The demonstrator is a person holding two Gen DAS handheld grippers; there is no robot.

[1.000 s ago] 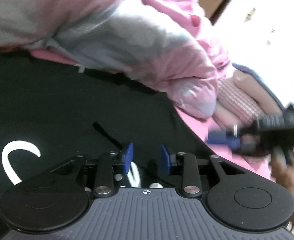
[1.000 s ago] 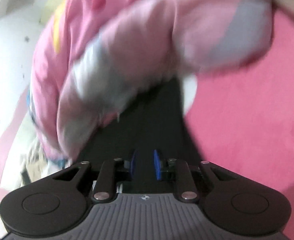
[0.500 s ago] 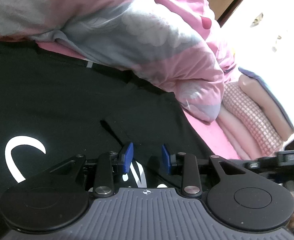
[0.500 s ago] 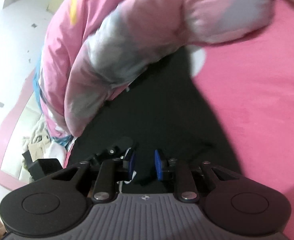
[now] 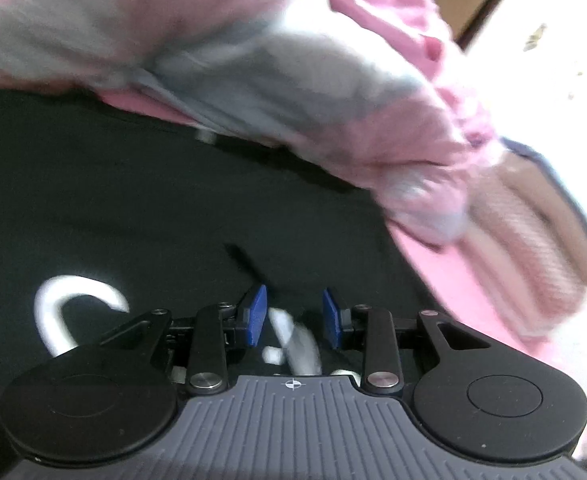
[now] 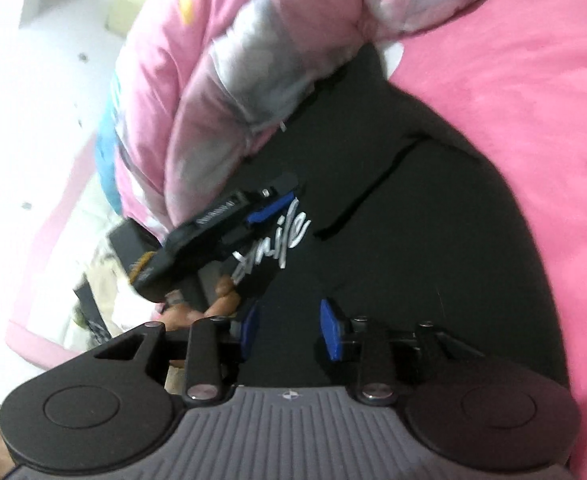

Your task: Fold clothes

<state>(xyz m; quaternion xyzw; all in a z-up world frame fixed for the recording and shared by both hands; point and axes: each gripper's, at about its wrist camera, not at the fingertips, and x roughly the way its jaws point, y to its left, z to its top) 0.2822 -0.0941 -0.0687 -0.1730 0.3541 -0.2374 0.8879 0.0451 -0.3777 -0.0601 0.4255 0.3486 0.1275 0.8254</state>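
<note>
Your right tool (image 6: 289, 330) just opening, nothing between pads, over black shirt (image 6: 413, 240) (white lettering) on pink bed (image 6: 533, 100). Left tool (image 5: 293, 320) parted, gripping nothing.

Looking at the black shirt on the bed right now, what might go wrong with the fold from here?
The bunched pink quilt lies over the black shirt's far edge, so folding may drag or snag it. The right gripper, jaws just opened, holds nothing; the left gripper looks empty too, so the cloth may slump.
</note>
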